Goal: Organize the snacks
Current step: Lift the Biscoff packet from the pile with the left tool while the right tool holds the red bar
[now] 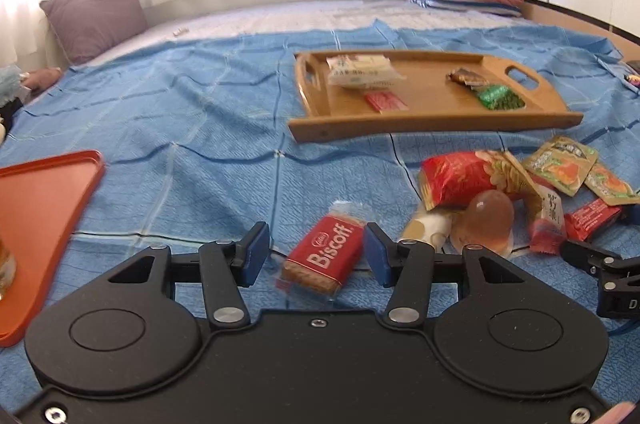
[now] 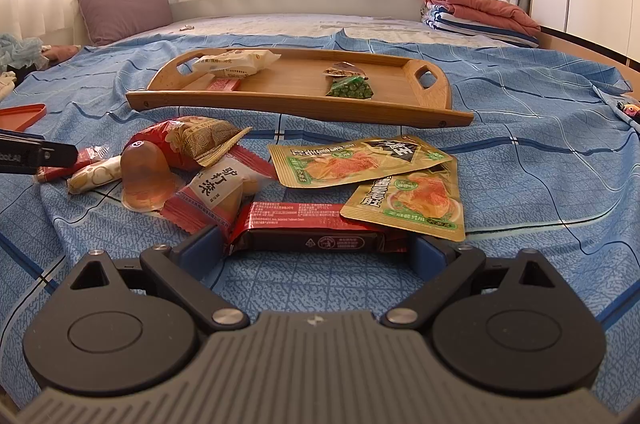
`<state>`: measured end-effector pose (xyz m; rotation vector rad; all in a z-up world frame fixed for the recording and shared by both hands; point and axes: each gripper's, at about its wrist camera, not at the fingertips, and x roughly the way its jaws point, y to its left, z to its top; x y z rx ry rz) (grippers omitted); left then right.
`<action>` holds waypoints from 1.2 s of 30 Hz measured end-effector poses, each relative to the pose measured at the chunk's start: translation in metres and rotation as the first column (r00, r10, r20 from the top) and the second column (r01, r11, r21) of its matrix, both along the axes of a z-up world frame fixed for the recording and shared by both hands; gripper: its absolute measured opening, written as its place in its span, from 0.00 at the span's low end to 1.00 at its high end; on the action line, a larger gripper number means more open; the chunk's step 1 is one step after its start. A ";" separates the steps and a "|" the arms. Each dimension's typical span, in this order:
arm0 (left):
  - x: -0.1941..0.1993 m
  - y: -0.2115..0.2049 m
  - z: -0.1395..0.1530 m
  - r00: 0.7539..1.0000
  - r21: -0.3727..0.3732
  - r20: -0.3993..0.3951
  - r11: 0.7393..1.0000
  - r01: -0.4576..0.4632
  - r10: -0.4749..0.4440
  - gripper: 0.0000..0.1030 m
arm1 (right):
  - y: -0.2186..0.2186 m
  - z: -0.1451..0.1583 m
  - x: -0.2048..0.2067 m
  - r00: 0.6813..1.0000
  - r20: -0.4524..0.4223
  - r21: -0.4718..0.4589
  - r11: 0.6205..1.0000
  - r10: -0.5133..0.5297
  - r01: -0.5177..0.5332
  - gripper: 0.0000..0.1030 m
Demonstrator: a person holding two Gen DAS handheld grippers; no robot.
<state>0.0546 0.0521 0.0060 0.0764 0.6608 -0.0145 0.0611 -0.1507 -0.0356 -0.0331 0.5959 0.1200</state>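
My left gripper [image 1: 316,254] is open around a red Biscoff biscuit pack [image 1: 324,258] that lies on the blue sheet, one finger on each side, not pressing it. My right gripper [image 2: 318,248] is open wide, its fingers at both ends of a dark red snack bar [image 2: 316,230] lying crosswise. A pile of snacks lies beside: a jelly cup [image 2: 144,176], a red crisp bag [image 2: 188,140], two yellow-green pouches [image 2: 356,160]. A wooden tray [image 2: 280,102] farther back holds several snacks. The right gripper's tip shows in the left view [image 1: 592,258].
An orange plastic tray [image 1: 36,216] lies at the left. A purple pillow [image 2: 124,4] and folded blankets [image 2: 480,10] sit at the far side of the bed, under the curtains. Wrinkled blue sheet [image 1: 180,128] covers the bed.
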 end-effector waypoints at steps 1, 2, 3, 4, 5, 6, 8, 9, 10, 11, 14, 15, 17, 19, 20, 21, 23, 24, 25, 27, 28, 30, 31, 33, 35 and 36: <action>0.002 0.000 -0.003 1.000 -0.004 -0.013 1.000 0.007 -0.007 0.48 | 0.000 0.000 0.000 1.000 0.000 0.000 1.000 0.000 0.000 0.96; 0.004 0.000 -0.006 1.000 -0.005 -0.024 1.000 0.010 -0.010 0.48 | 0.000 0.000 0.000 1.000 0.000 0.000 1.000 0.000 0.000 0.96; 0.004 0.000 -0.007 1.000 -0.004 -0.026 1.000 0.014 -0.014 0.48 | 0.000 0.000 0.000 1.000 0.000 0.000 1.000 0.000 0.000 0.96; 0.003 0.000 -0.009 1.000 -0.002 -0.023 1.000 0.017 -0.017 0.48 | 0.000 0.000 0.000 1.000 0.000 -0.001 1.000 0.000 0.000 0.96; 0.003 0.000 -0.009 0.999 -0.003 -0.025 1.000 0.020 -0.020 0.48 | 0.000 0.000 0.000 1.000 0.000 -0.001 1.000 0.000 0.000 0.96; 0.003 0.001 -0.010 0.999 -0.013 -0.030 1.000 0.023 -0.023 0.48 | 0.000 0.000 0.000 1.000 0.000 -0.001 1.000 0.000 0.000 0.96; 0.002 0.002 -0.010 0.999 -0.037 -0.035 0.999 0.021 -0.023 0.48 | 0.000 0.000 0.000 1.000 0.001 -0.001 1.000 -0.002 0.002 0.97; 0.002 0.002 -0.010 0.999 -0.042 -0.037 0.999 0.023 -0.024 0.48 | 0.000 0.000 0.000 1.000 0.002 -0.002 1.000 -0.003 0.003 0.97; 0.001 0.002 -0.010 0.999 -0.044 -0.038 0.999 0.023 -0.024 0.48 | 0.000 0.000 0.000 1.000 0.001 -0.002 1.000 -0.003 0.003 0.97; 0.001 0.001 -0.010 0.999 -0.047 -0.038 0.999 0.022 -0.024 0.48 | 0.000 0.000 0.000 1.000 0.001 -0.002 1.000 -0.003 0.003 0.97; -0.001 0.000 -0.009 0.999 -0.058 -0.043 0.998 0.025 -0.028 0.48 | -0.001 0.001 0.002 1.000 -0.011 0.000 1.000 -0.001 0.001 0.99; -0.002 -0.001 -0.009 0.998 -0.061 -0.045 0.998 0.029 -0.032 0.48 | -0.001 0.001 0.003 1.000 -0.019 0.000 1.000 -0.002 0.002 0.99; -0.004 -0.003 -0.009 0.998 -0.063 -0.046 0.997 0.037 -0.040 0.48 | -0.001 0.002 0.006 0.999 -0.035 0.000 1.000 0.000 0.000 1.00; -0.007 -0.005 -0.009 0.998 -0.062 -0.046 0.997 0.047 -0.050 0.48 | -0.001 0.003 0.007 0.999 -0.042 -0.001 1.000 -0.001 0.001 1.00; -0.008 -0.006 -0.009 0.997 -0.061 -0.046 0.997 0.052 -0.055 0.48 | -0.001 0.003 0.008 0.999 -0.043 -0.005 1.000 -0.001 0.001 1.00; -0.009 -0.007 -0.008 0.997 -0.060 -0.046 0.997 0.056 -0.059 0.48 | 0.000 0.003 0.008 0.999 -0.045 -0.008 1.000 -0.001 0.001 1.00; -0.006 -0.007 -0.007 0.997 -0.055 -0.046 0.997 0.060 -0.062 0.48 | 0.000 0.004 0.010 0.998 -0.055 -0.007 1.000 -0.001 0.001 1.00; -0.002 -0.006 -0.007 0.998 -0.054 -0.046 0.997 0.047 -0.049 0.51 | 0.000 0.005 0.012 0.998 -0.064 -0.005 1.000 0.000 -0.001 1.00; 0.001 -0.005 -0.007 0.998 -0.057 -0.050 0.998 0.028 -0.031 0.54 | -0.001 0.006 0.015 0.998 -0.070 -0.003 1.000 0.002 -0.002 1.00; 0.007 -0.001 -0.007 0.998 -0.088 -0.059 0.996 -0.002 -0.003 0.55 | 0.000 0.007 0.019 0.997 -0.080 0.000 1.000 0.004 -0.004 1.00; 0.009 0.000 -0.008 0.998 -0.098 -0.062 0.995 -0.010 0.004 0.55 | 0.000 0.007 0.021 0.997 -0.083 -0.001 1.000 0.005 -0.005 1.00; 0.009 -0.003 -0.009 0.998 -0.084 -0.060 0.996 -0.007 0.002 0.55 | 0.002 0.007 0.022 0.996 -0.087 -0.003 1.000 0.006 -0.007 1.00; 0.008 -0.005 -0.010 0.998 -0.072 -0.057 0.997 -0.002 -0.002 0.55 | 0.002 0.007 0.024 0.996 -0.088 -0.001 1.000 0.008 -0.008 1.00; 0.006 -0.008 -0.010 0.998 -0.068 -0.053 0.998 0.011 -0.015 0.46 | 0.002 0.007 0.025 0.996 -0.088 0.007 1.000 0.005 -0.005 1.00; 0.002 -0.009 -0.008 0.998 -0.087 -0.053 0.996 0.021 -0.026 0.31 | 0.003 0.008 0.023 0.997 -0.082 0.018 1.000 0.004 -0.002 0.96; -0.001 -0.011 -0.006 0.998 -0.095 -0.054 0.995 0.026 -0.031 0.31 | 0.004 0.008 0.022 0.997 -0.077 0.021 1.000 0.002 -0.001 0.95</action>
